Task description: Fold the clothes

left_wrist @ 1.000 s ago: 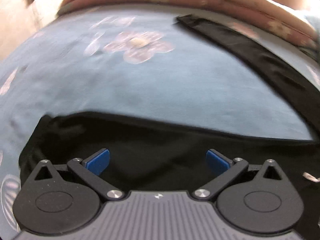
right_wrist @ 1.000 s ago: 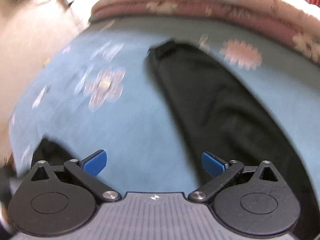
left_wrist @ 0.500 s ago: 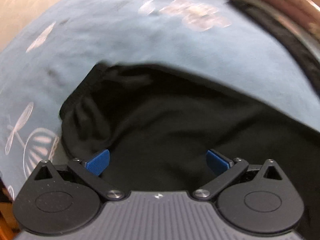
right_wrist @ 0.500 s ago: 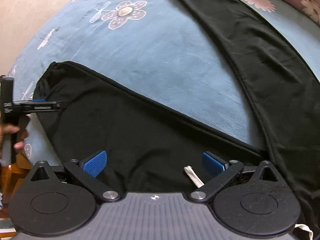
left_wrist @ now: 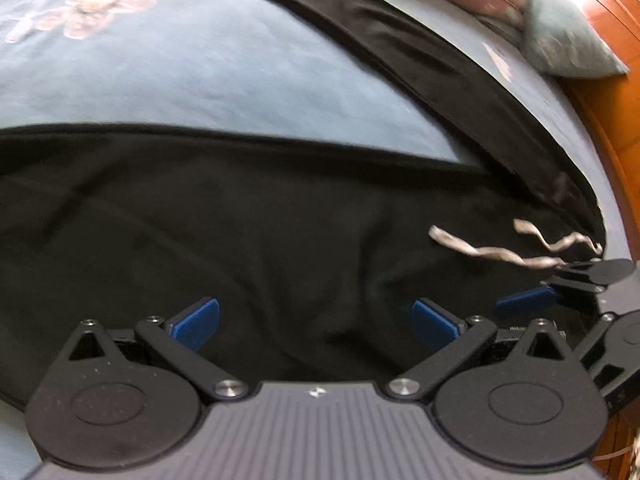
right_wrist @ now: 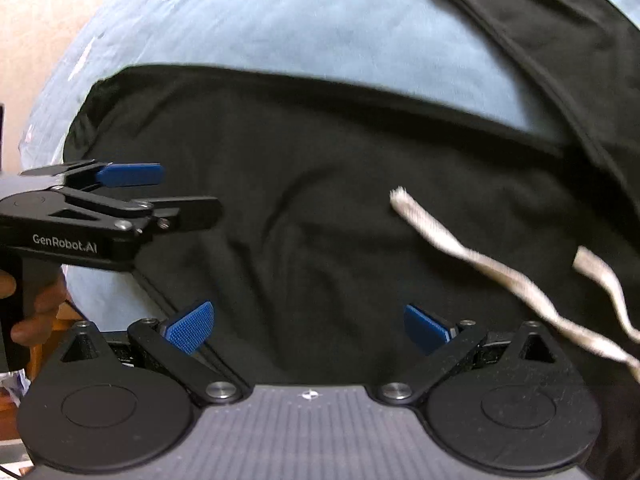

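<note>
Only right view, hand [right_wrist: 30, 308] (left claw [right_wrist: 160, 192])

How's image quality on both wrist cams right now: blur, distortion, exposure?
Left wrist: motion smear on the black trousers and drawstring, strong fisheye curve, left gripper sharp. Right wrist: same bowing, blurred bedspread, washed-out top-left corner, right gripper crisp.

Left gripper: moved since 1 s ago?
Yes. The left gripper has come in over the black pants: the blue bedsheet filled most of its view, and black fabric now does. Its fingers are open.
</note>
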A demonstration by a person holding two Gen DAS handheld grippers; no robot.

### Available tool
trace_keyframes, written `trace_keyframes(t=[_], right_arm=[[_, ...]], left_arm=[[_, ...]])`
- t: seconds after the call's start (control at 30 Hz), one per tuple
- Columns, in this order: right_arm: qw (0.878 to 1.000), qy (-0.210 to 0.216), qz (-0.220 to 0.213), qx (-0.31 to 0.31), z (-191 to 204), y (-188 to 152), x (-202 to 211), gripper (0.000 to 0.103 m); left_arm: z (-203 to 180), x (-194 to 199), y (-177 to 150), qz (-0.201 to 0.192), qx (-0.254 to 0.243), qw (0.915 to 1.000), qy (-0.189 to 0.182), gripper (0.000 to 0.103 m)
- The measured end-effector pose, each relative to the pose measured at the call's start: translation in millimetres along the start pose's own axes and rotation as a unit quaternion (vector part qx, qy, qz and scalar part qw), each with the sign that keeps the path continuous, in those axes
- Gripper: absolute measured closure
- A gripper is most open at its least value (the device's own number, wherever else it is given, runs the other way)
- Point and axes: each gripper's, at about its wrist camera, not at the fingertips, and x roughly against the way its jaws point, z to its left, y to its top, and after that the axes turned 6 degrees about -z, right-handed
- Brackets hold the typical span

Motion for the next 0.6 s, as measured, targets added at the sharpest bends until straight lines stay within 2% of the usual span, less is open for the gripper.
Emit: trace_keyframes(t=[0.1,0.2,0.27,0.47,0.6], right_arm=[[1.0,-0.007,0.001,-0.007,-8,-14,-1,0.0],[1.0,-0.011,0.007,-0.028,-19,-25,-1,0.0],[0.999,-0.004,0.005,-0.043,-28,-30,-1,0.0],[0.995,0.025,-0.01,-0.095,-48,-35,1,0.0],[0.985,0.04,-0.04,-0.164,-60,-42,5,0.0]], left_arm=[[6,-11,-9,0.021,-0.003,0.9997,0.01,0.001],[9,-9,-9,0.024,-0.013,0.9995,0.018,0.001],[5,-7,-5,0.032,-0.03,0.9977,0.052,0.001],[-11,2,9,0.002,-0.036,0.9993,0.013,0.001],[-15,-14,5,0.011,-0.047,0.9982,0.036,0.001]])
